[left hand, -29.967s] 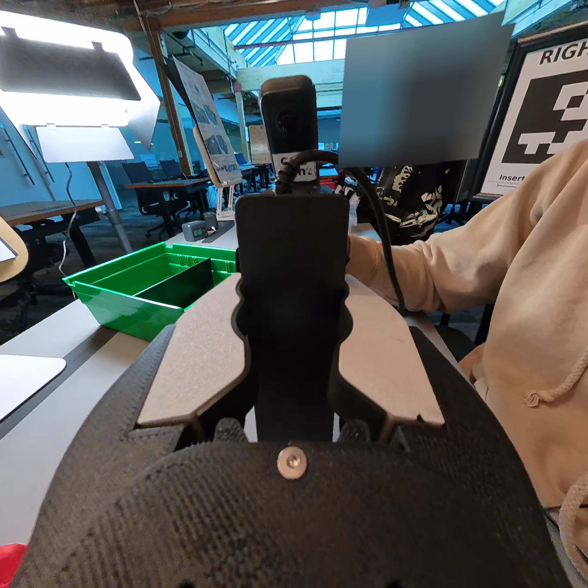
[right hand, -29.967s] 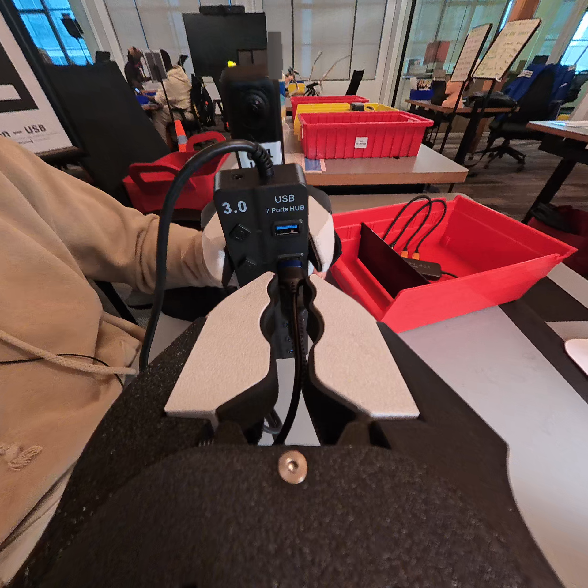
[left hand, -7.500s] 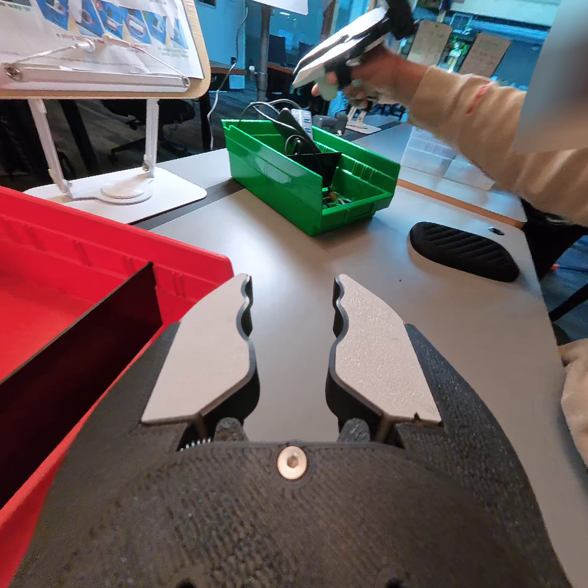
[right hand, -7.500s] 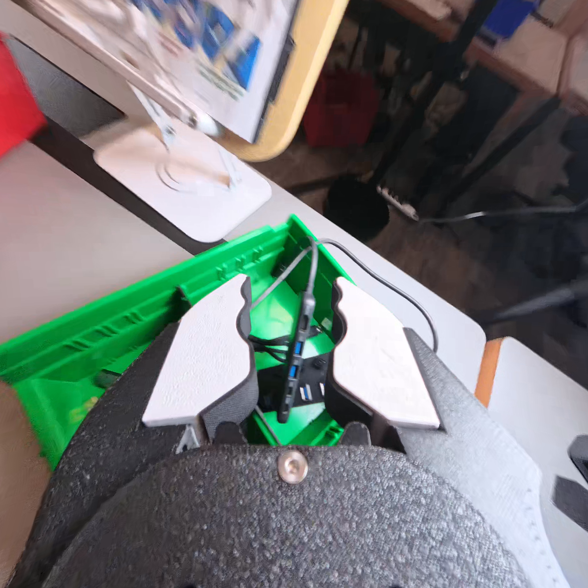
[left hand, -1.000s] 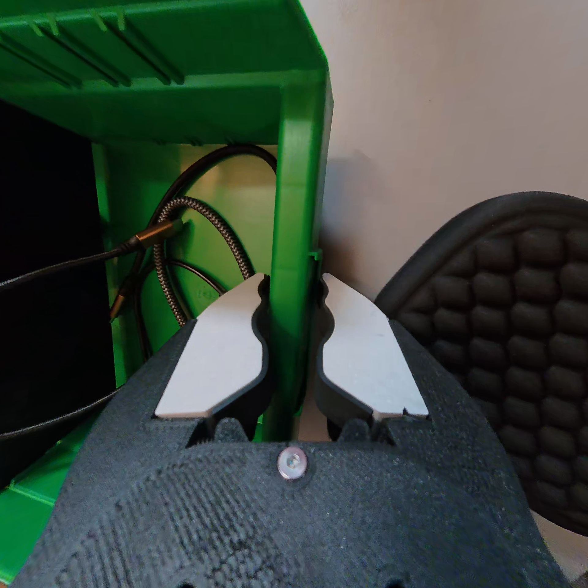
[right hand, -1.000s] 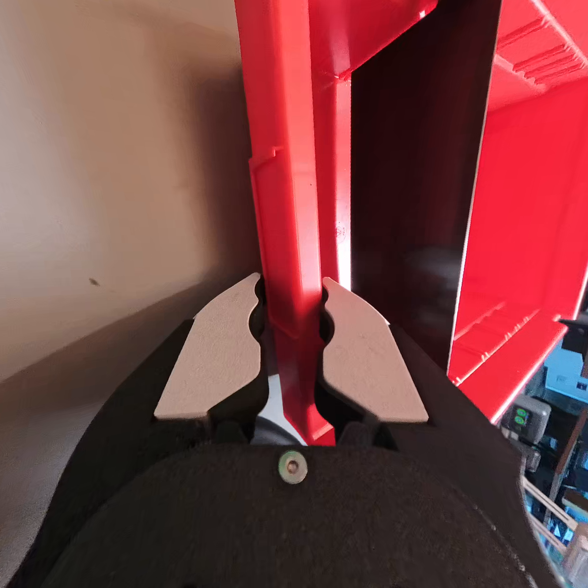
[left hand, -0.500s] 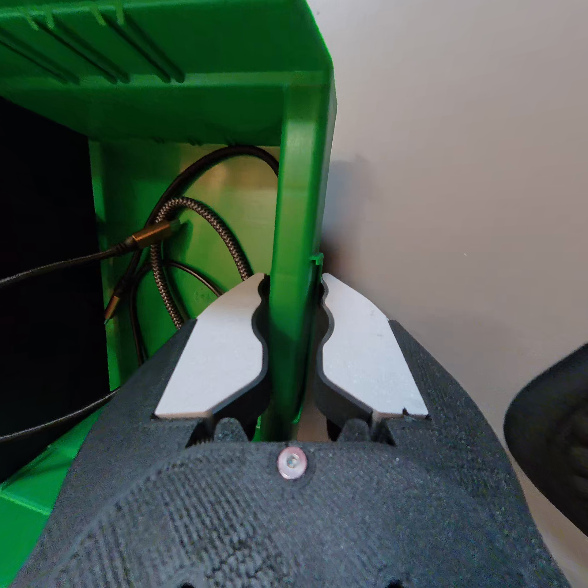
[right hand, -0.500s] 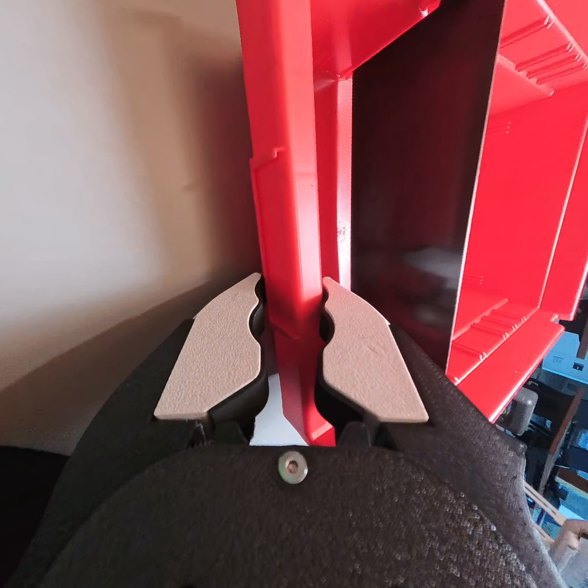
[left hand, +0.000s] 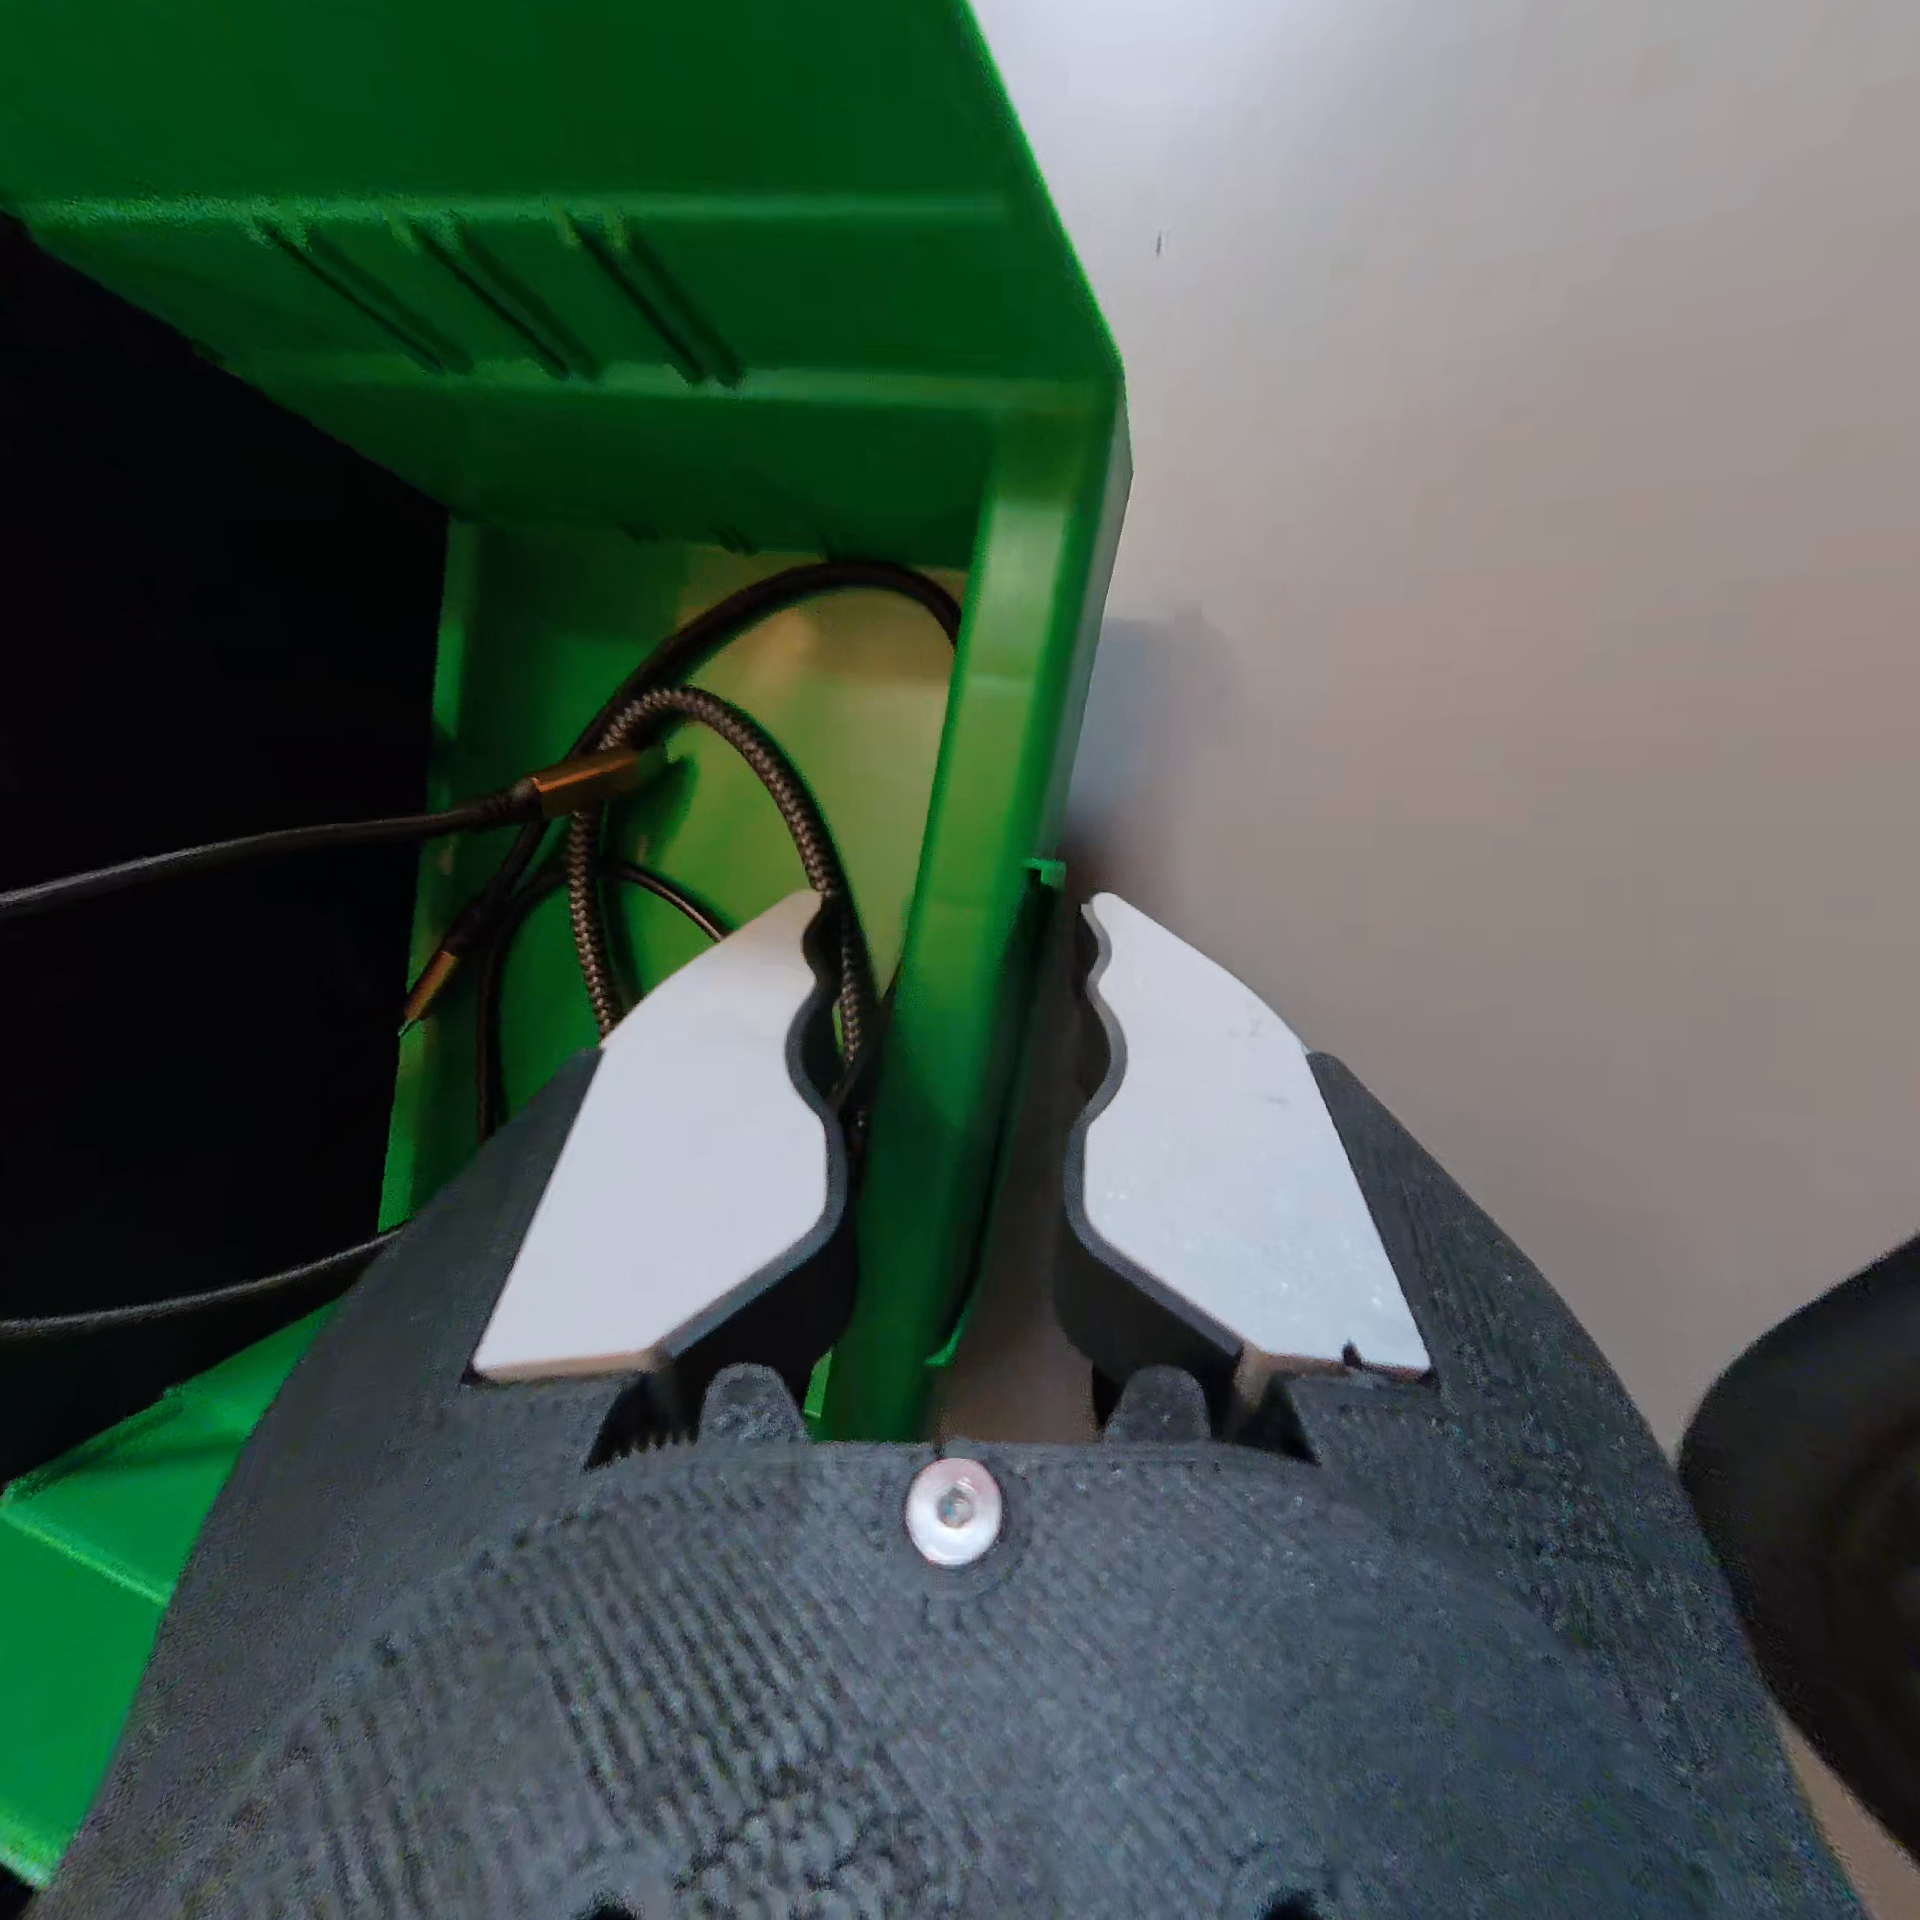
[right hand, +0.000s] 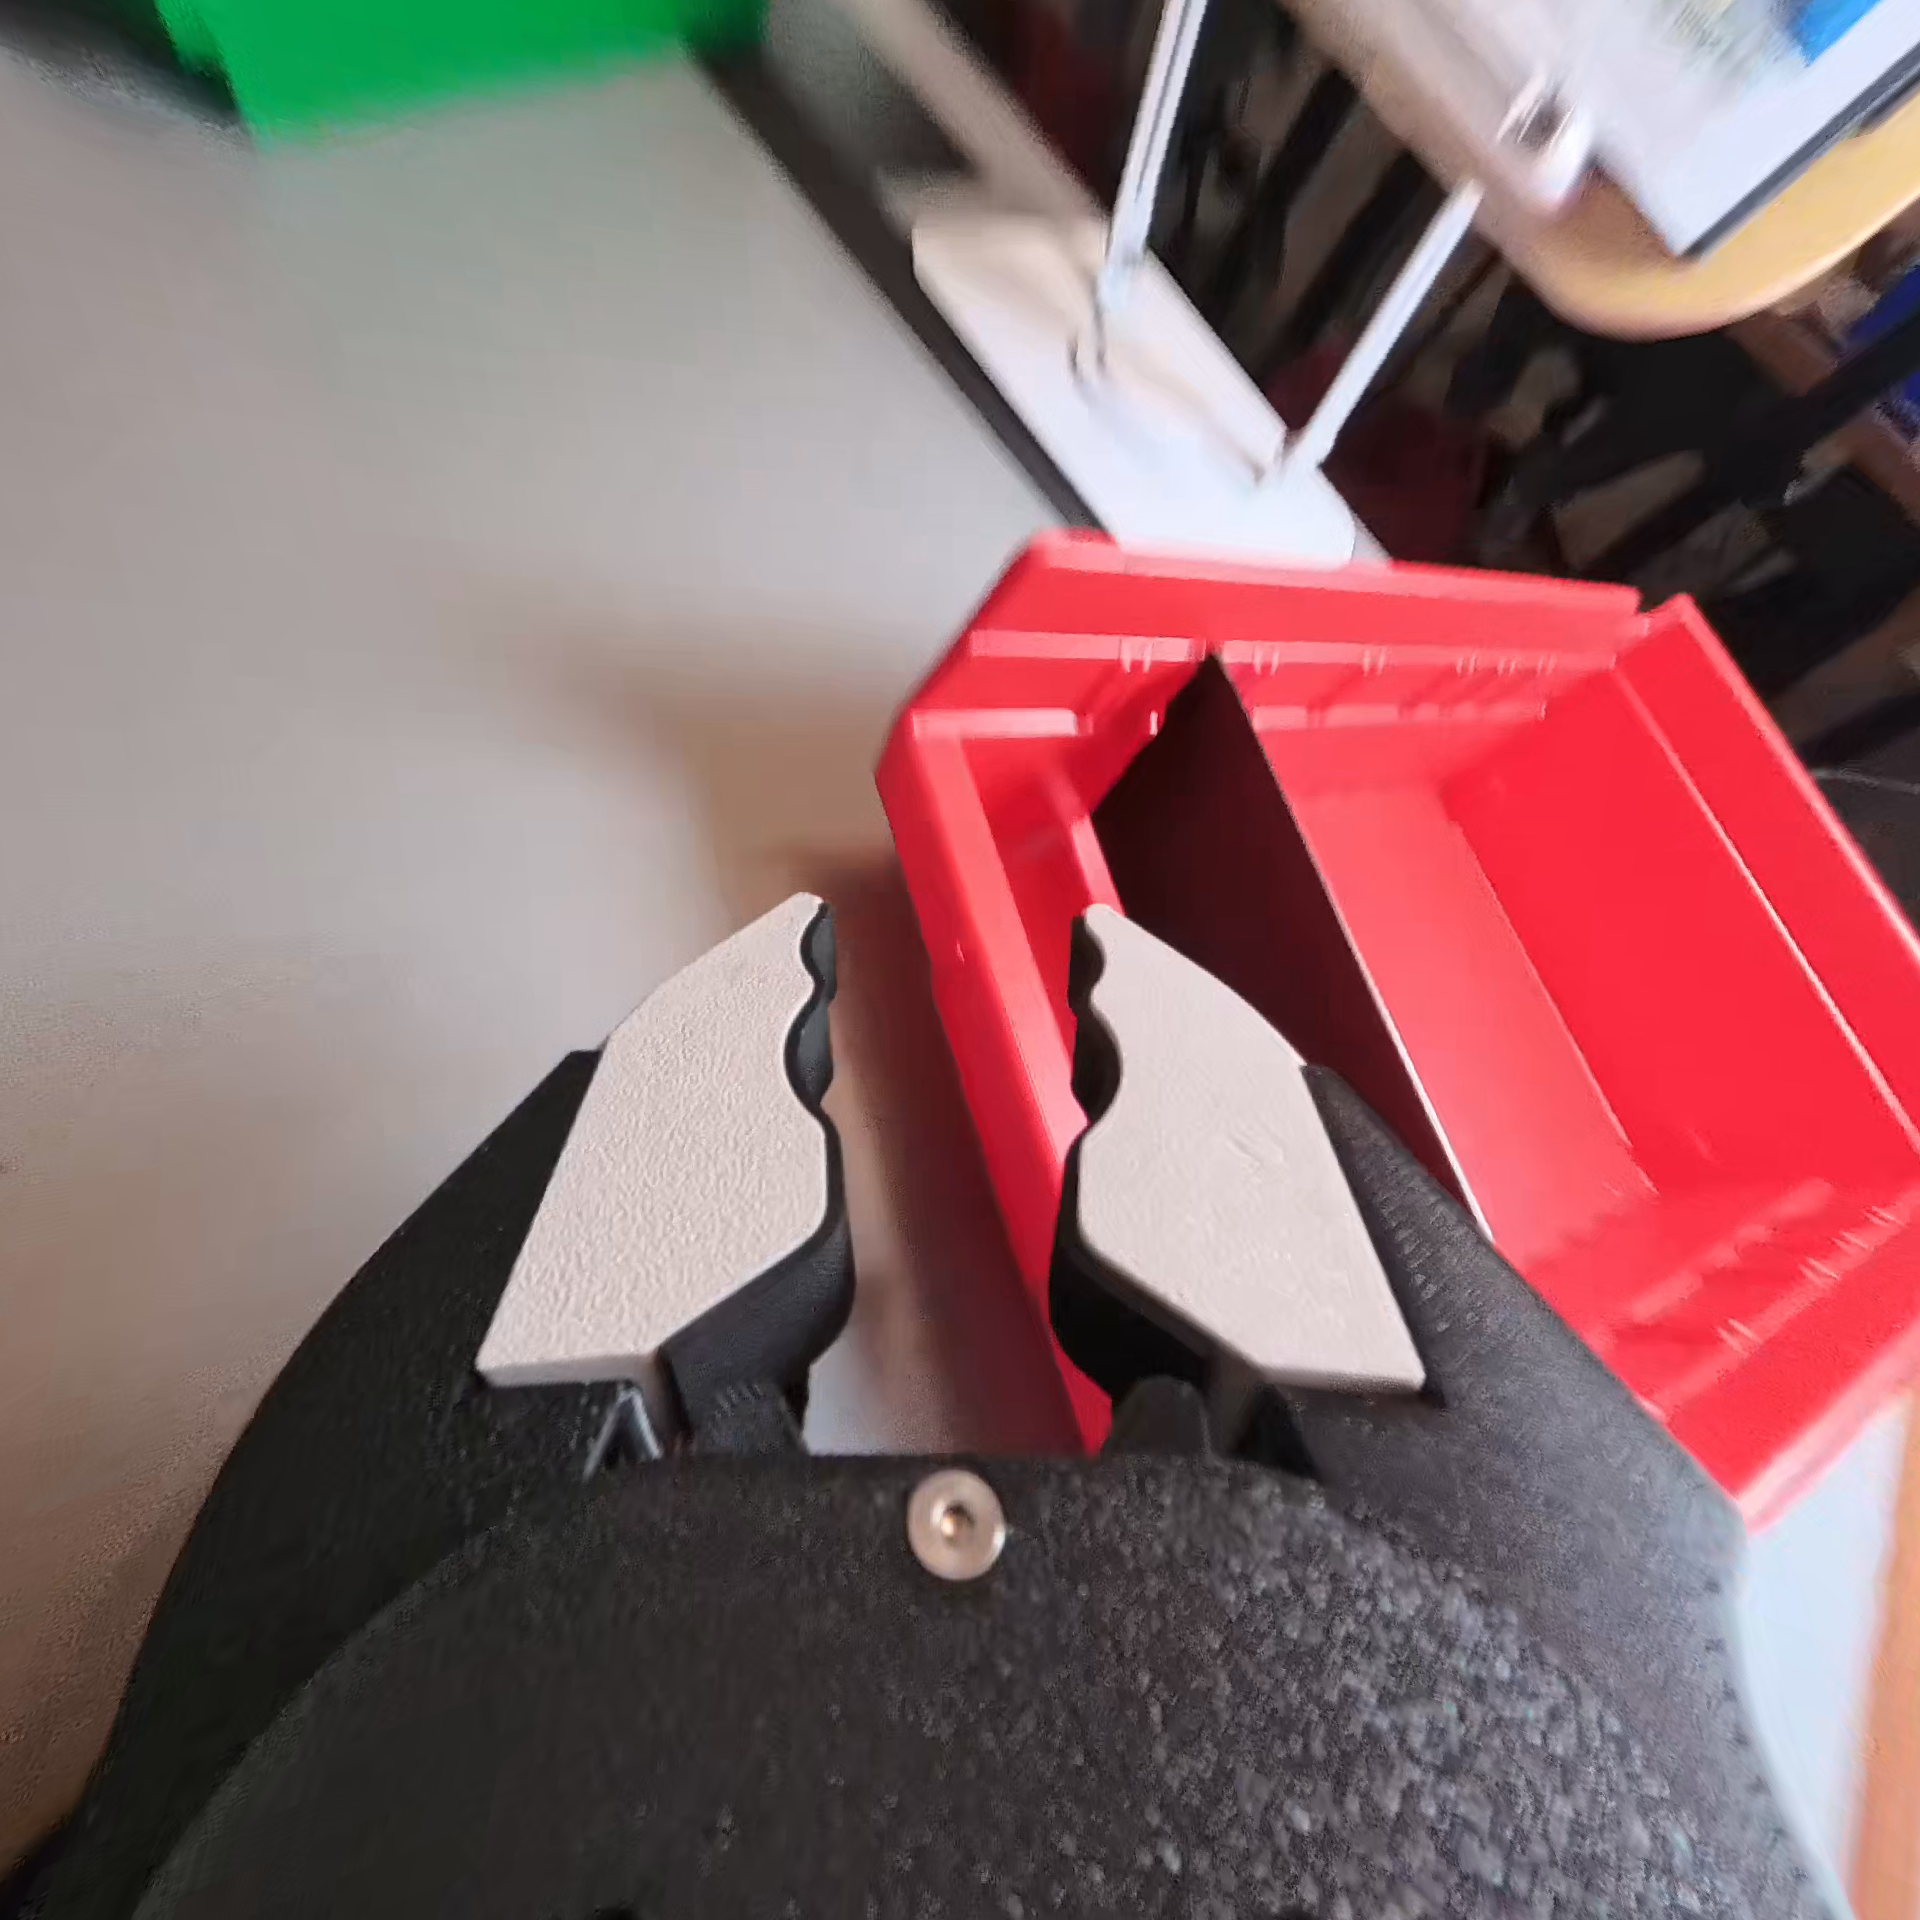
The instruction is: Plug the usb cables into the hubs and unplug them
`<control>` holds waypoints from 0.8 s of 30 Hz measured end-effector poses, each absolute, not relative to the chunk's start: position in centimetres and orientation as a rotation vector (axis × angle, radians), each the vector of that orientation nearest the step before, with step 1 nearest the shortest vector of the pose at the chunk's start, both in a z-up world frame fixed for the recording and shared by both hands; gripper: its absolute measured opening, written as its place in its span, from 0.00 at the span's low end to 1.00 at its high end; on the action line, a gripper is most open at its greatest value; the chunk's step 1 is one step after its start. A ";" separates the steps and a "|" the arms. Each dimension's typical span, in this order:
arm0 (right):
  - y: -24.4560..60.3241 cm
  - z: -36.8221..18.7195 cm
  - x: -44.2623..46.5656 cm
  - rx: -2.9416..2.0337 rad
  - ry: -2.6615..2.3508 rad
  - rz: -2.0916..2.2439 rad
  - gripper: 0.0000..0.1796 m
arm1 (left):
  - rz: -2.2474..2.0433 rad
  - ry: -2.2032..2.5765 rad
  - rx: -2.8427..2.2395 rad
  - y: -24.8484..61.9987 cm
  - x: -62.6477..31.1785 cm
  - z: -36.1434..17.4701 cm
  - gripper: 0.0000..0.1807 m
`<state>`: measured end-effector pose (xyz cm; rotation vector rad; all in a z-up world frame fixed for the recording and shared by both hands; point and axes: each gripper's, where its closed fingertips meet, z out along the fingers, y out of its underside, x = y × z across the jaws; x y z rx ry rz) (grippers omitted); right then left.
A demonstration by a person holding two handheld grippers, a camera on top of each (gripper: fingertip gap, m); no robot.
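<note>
In the left wrist view my left gripper point(left hand: 951, 914) is open and straddles the side wall of the green bin point(left hand: 997, 727), with a gap between the right finger and the wall. Inside the bin lie a braided cable point(left hand: 790, 790) with a metal plug and a thin black cable point(left hand: 260, 842). In the right wrist view my right gripper point(right hand: 948, 914) is open and empty, held above the near-left wall of the red bin point(right hand: 987, 1039). The red bin shows no cable or hub, only a black divider point(right hand: 1226, 852). No hub is in view.
A black divider point(left hand: 156, 727) fills the left of the green bin. A black ribbed pad point(left hand: 1829, 1507) lies on the grey table point(left hand: 1507, 520) at the right edge. A white stand base point(right hand: 1122, 395) sits behind the red bin. The green bin point(right hand: 416, 52) shows blurred at top left.
Both grippers have opened and let go of the bin walls. The right gripper has lifted and tilted back from the red bin, which now sits on the table. The left stays around the green wall.
</note>
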<state>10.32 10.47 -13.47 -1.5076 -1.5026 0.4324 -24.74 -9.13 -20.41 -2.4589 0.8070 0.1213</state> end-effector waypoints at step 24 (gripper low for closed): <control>8.8 -10.7 9.0 -1.391 -1.033 0.901 0.25 | 0.044 -0.618 -2.209 2.1 -39.8 -10.9 0.22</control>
